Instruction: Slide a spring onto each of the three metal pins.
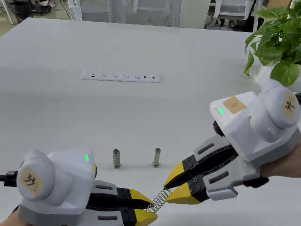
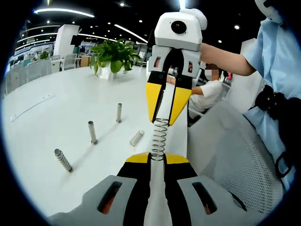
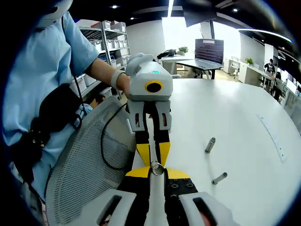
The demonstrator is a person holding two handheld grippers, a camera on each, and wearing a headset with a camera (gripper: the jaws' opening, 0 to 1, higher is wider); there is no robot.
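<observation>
Our left gripper (image 1: 151, 208) and right gripper (image 1: 167, 192) are both clamped on the ends of one spring (image 1: 159, 200), on the near side of the bare pin (image 1: 156, 157). We'd let one end go, then line the coil up straight over it.

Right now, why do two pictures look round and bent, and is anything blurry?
Left gripper view: fisheye curves the table, ceiling lights glare, spring sharp. Right gripper view: same curving, far background washed out. Head view: undistorted, soft even light, faint shadows by the pins.
</observation>
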